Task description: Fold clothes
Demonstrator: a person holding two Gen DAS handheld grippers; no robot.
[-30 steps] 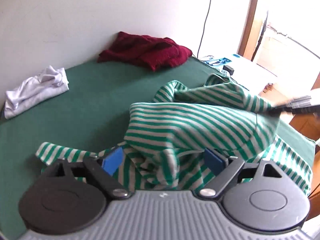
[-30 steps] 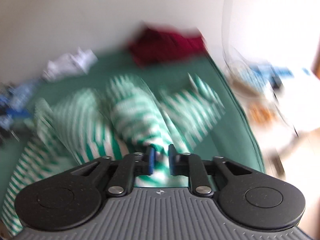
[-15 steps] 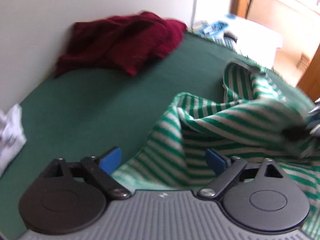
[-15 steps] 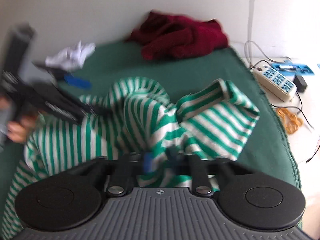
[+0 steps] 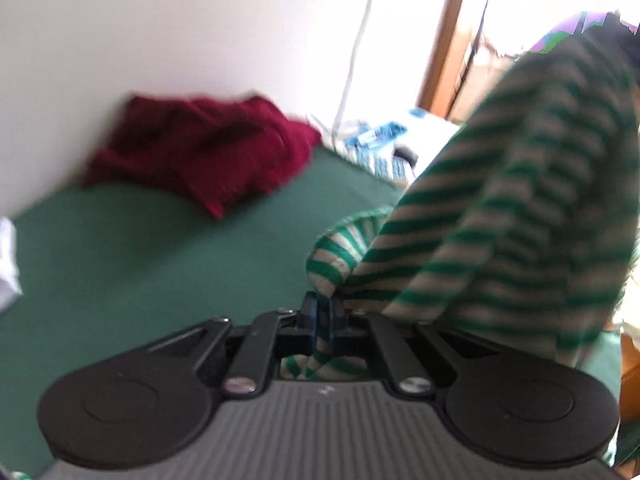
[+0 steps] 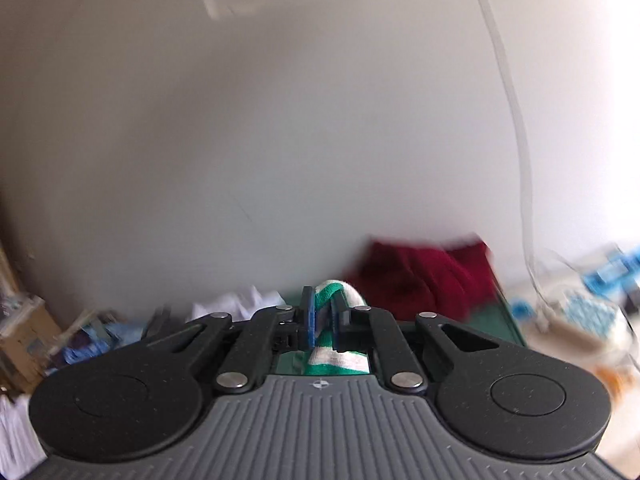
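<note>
Left tool [image 5: 323,312] and right tool [image 6: 323,312] each pinch the green-striped garment [image 5: 500,216].

Ahead of you at twelve o'clock stands a plain white wall [image 6: 280,140]. A thin white cable [image 5: 356,52] runs down it at one o'clock. At two o'clock you have a brown wooden door frame [image 5: 444,40], with blurred blue-and-white items [image 5: 376,136] below, past the green surface [image 5: 140,260].
</note>
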